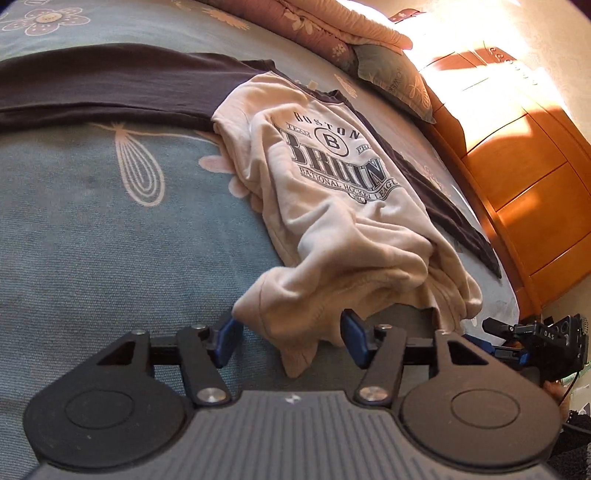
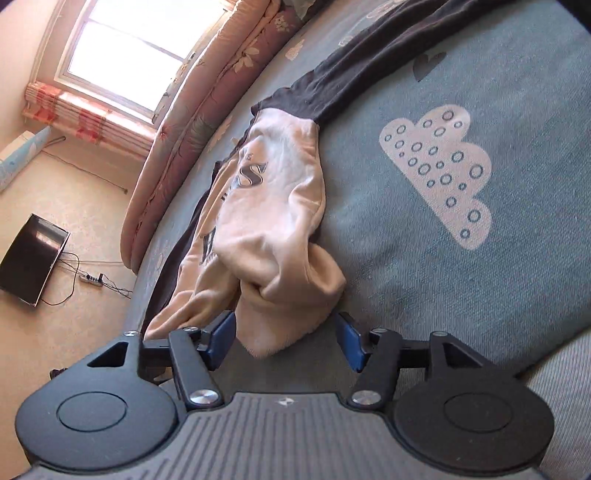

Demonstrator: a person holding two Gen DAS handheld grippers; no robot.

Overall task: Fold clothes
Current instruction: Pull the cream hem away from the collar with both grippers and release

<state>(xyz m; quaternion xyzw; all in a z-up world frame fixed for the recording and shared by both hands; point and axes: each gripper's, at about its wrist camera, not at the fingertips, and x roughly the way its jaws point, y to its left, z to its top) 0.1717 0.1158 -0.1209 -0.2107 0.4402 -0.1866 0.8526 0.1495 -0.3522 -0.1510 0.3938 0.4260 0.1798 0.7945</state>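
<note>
A cream shirt [image 1: 332, 192] with dark sleeves and a hockey print lies crumpled on the blue-grey bed cover [image 1: 92, 240]. One dark sleeve [image 1: 110, 88] stretches out to the left. My left gripper [image 1: 291, 338] is open, its blue pads either side of the bunched cream hem without pressing it. In the right wrist view the same shirt [image 2: 266, 206] lies lengthwise, its dark sleeve [image 2: 369, 66] running to the upper right. My right gripper [image 2: 286, 338] is open too, with a cream fold between its pads, nearer the left one.
A folded pink quilt [image 1: 314, 33] and a pillow [image 1: 399, 74] lie at the head of the bed beside an orange wooden headboard [image 1: 524, 166]. The bed's edge drops to a floor with a dark screen [image 2: 33, 254] and a power strip [image 2: 92, 278]. A window [image 2: 133, 48] is beyond.
</note>
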